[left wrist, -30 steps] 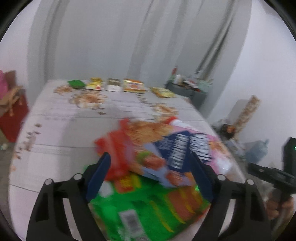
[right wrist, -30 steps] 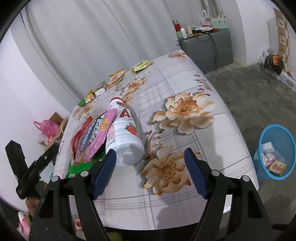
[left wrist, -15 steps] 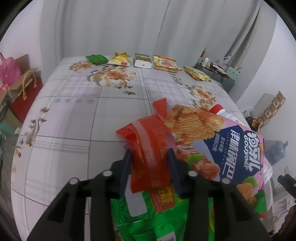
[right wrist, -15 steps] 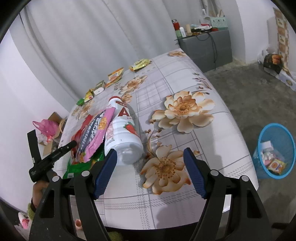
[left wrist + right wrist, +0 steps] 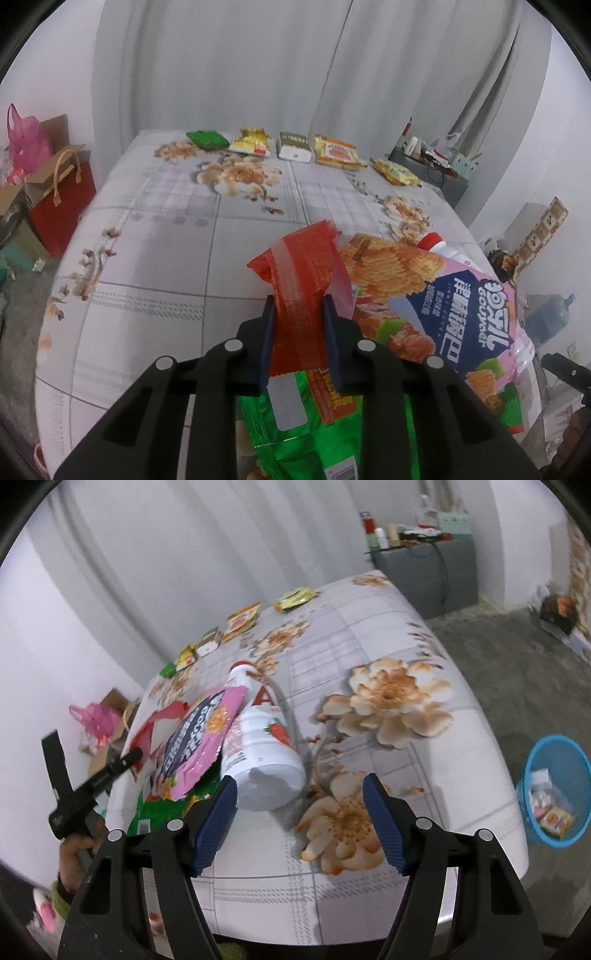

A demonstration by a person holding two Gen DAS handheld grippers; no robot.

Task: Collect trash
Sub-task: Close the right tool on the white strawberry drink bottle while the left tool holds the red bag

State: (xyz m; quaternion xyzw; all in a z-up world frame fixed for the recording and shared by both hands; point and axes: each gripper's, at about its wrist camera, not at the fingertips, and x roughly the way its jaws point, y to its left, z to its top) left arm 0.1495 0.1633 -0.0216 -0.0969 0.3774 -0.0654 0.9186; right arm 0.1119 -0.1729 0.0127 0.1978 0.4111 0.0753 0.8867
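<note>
My left gripper (image 5: 298, 317) is shut on a red snack wrapper (image 5: 301, 273). The wrapper lies on a pile with a pink chip bag (image 5: 443, 306) and a green bag (image 5: 314, 435). A white strawberry-drink bottle (image 5: 264, 746) lies on its side beside the pile, its red cap (image 5: 431, 242) peeking out in the left wrist view. My right gripper (image 5: 299, 805) is open and empty just in front of the bottle's base. The pink bag (image 5: 199, 742) and the left gripper (image 5: 96, 775) show in the right wrist view.
A floral tablecloth covers the table (image 5: 166, 236). Several snack packets (image 5: 295, 149) line its far edge. A blue bin (image 5: 554, 790) with trash stands on the floor to the right. A red paper bag (image 5: 61, 199) and a pink plastic bag stand left of the table.
My left gripper went from open over the pile to shut on the red wrapper. My right gripper has moved a little closer to the bottle.
</note>
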